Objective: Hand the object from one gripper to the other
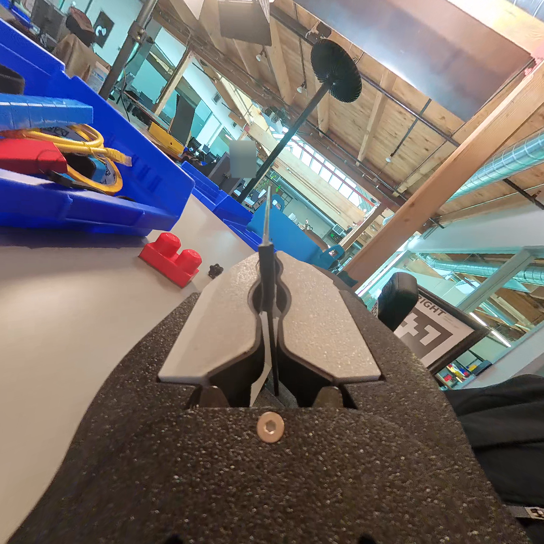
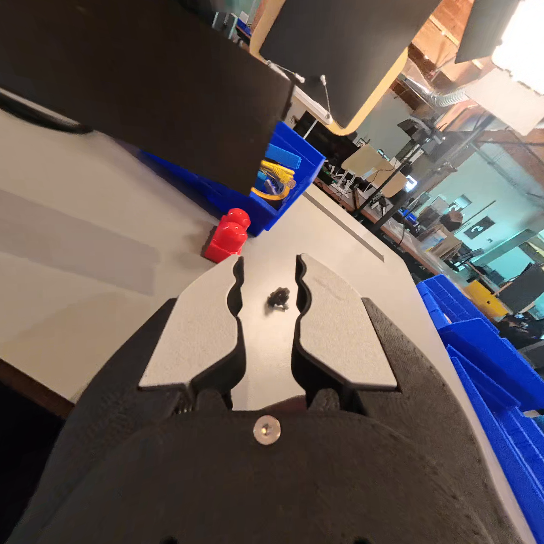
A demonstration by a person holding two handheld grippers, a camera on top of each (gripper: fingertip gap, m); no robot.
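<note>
Screwdriver [image 1: 268, 282], slim and black, stands pinched in the left gripper [image 1: 269, 265], metal shaft poking past the tips. Right gripper [image 2: 269, 265] hangs spread and empty above the table [image 2: 88, 206]. Handover looks barely started; next it must reach the exposed shaft.

A red brick [image 1: 172, 263] lies on the grey table [image 1: 59, 309], a small black knob [image 1: 215, 270] near it. Behind sits a blue bin [image 1: 147, 164] holding a yellow cable [image 1: 88, 144] and a red piece [image 1: 29, 156]. More blue bins [image 2: 485, 353] line the table's far edge.
</note>
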